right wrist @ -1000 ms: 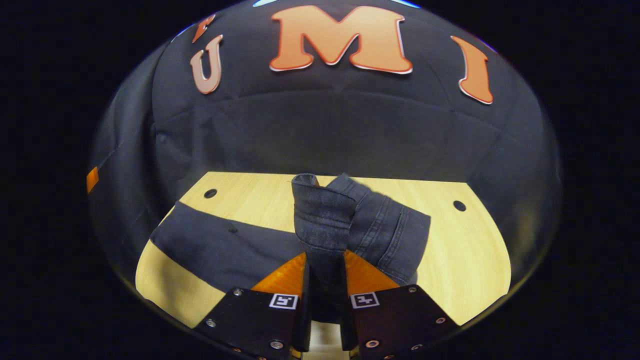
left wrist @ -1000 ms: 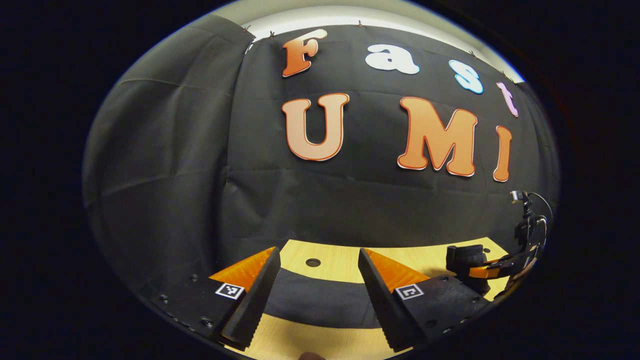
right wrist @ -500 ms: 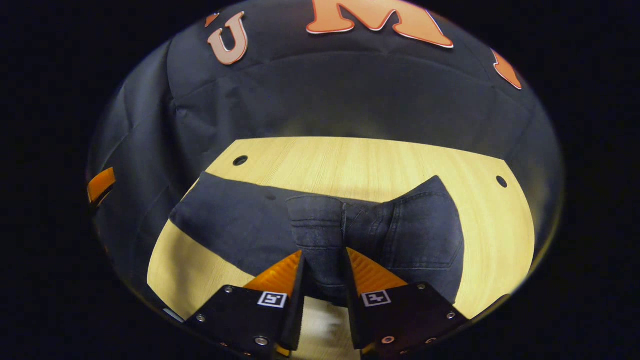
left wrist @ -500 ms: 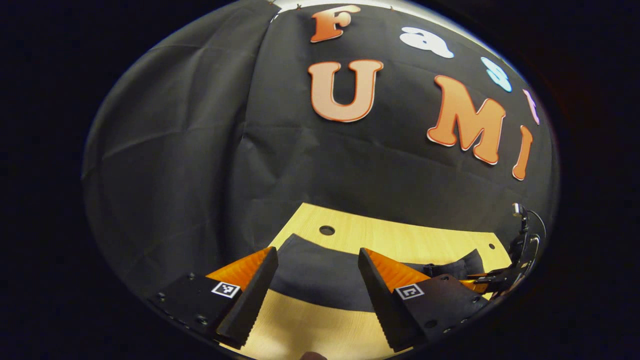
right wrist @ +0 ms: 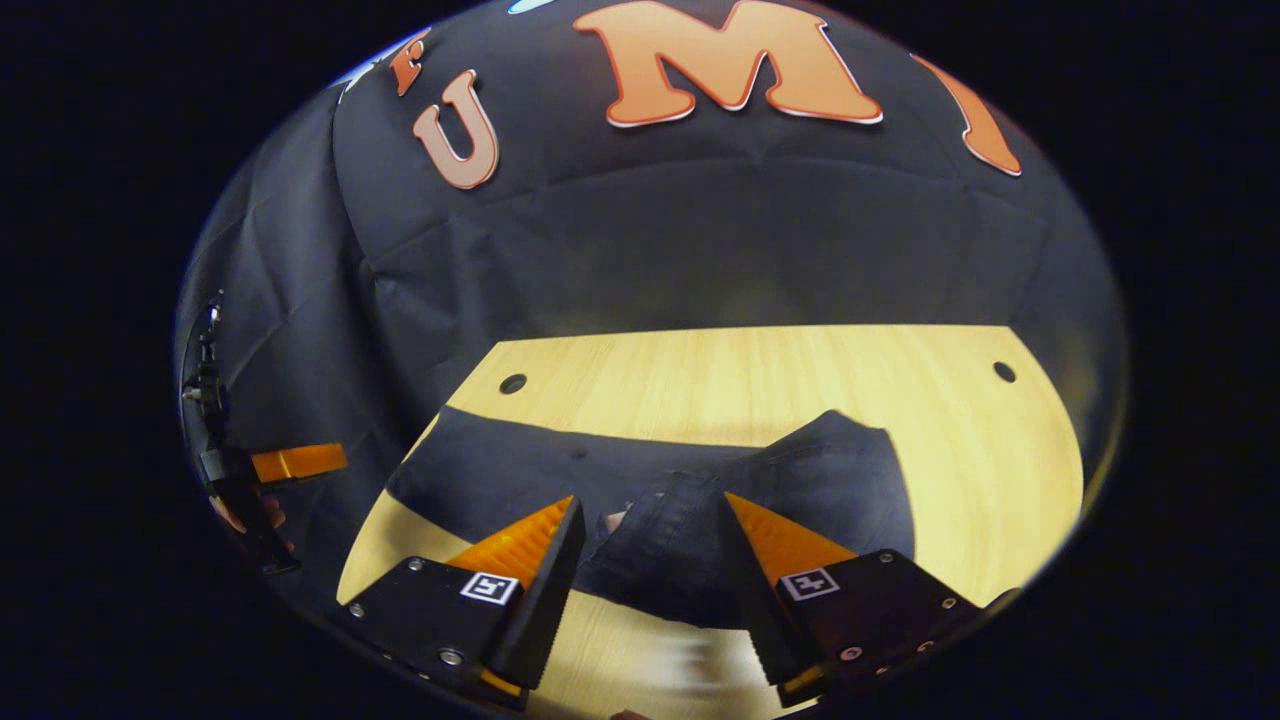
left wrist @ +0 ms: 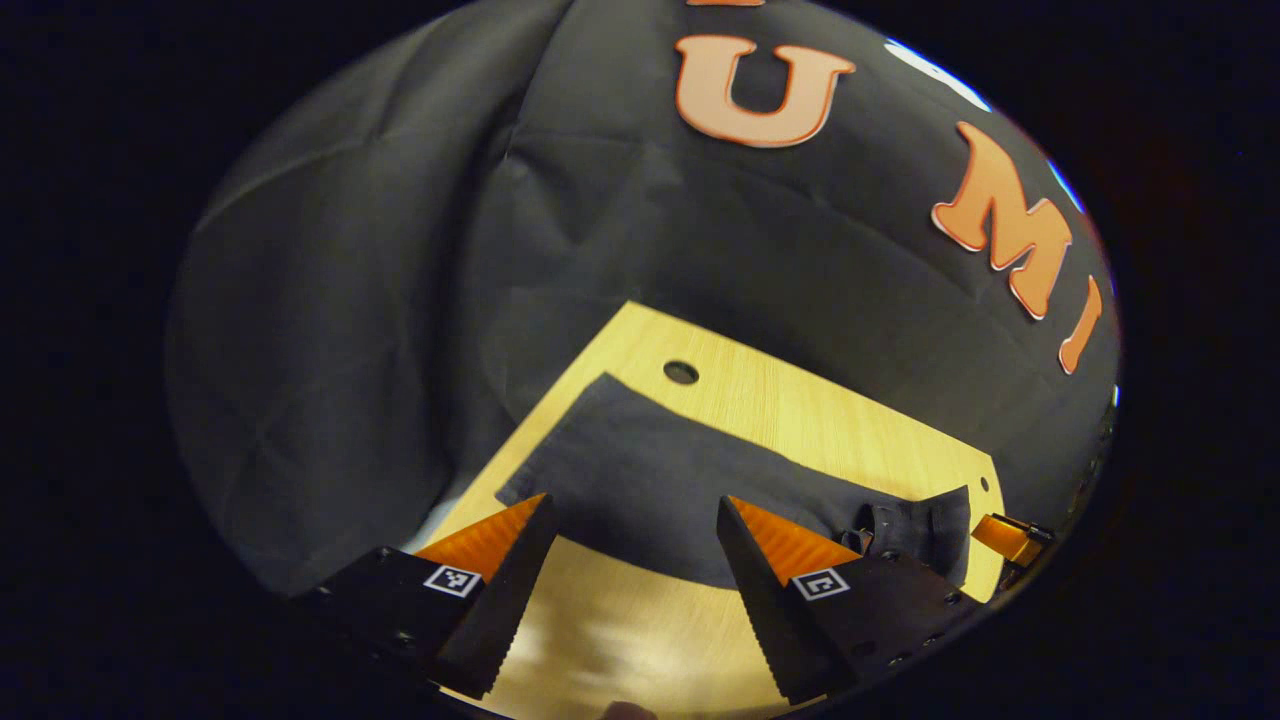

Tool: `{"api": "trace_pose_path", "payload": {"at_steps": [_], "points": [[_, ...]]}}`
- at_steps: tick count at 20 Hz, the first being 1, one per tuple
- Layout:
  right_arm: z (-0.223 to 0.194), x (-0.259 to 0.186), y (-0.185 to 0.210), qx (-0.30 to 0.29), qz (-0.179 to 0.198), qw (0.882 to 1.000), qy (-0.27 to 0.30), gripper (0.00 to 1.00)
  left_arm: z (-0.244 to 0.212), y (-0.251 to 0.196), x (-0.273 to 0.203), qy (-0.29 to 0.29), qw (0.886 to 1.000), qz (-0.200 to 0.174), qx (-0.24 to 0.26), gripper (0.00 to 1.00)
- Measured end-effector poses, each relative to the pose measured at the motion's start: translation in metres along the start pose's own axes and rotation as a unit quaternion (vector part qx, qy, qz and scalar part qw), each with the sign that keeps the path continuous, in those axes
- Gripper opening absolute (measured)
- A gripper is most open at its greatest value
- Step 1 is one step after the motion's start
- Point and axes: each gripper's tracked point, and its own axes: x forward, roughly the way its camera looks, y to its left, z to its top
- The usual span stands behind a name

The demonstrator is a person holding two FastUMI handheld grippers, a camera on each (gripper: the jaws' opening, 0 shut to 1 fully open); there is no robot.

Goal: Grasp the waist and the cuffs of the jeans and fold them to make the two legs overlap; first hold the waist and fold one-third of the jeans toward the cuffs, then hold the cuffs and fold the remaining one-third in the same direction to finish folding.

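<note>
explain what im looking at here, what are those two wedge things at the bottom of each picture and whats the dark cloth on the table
A person holds a simple two-finger gripper in each hand, and a small wide-angle camera rides on each one, looking forward along its fingers. The wedges at the bottom of each picture are those fingers.

In the left gripper view, the left gripper is open above the wooden table. In the right gripper view, the right gripper is also open, with nothing between its fingers.

The dark cloth is a pair of jeans lying on the table. The waist is folded over onto the legs, and the cuffs lie flat in front of the left gripper.

At the left edge of the right gripper view you can see the left gripper farther off, with the hand holding it.
</note>
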Motion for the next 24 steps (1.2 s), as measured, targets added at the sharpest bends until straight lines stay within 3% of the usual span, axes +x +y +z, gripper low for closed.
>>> {"api": "trace_pose_path", "payload": {"at_steps": [1,2,3,5,10,19,24], "points": [[0.005,-0.006,-0.008,-0.004,-0.012,1.0,-0.01,0.85,-0.006,0.005,0.01,0.025,0.999,-0.001,-0.02,0.96],[0.012,-0.012,-0.014,-0.005,-0.023,1.0,-0.02,0.8,-0.012,0.011,0.019,0.052,0.998,0.001,-0.043,0.97],[0.015,-0.019,-0.021,-0.006,-0.034,0.999,-0.029,0.88,-0.016,0.019,0.028,0.073,0.995,0.009,-0.061,1.0],[0.024,-0.032,-0.032,-0.008,-0.053,0.997,-0.046,0.9,-0.023,0.045,0.047,0.111,0.989,0.058,-0.076,0.97],[0.035,-0.065,-0.055,0.0,-0.098,0.992,-0.079,0.94,-0.028,0.082,0.093,0.165,0.973,0.108,-0.119,0.99],[0.025,-0.118,-0.089,0.035,-0.152,0.982,-0.104,0.95,-0.041,0.101,0.128,0.224,0.952,0.186,-0.098,0.99],[0.022,-0.133,-0.099,0.035,-0.169,0.979,-0.106,0.96,-0.039,0.096,0.135,0.218,0.954,0.189,-0.077,0.97]]}}
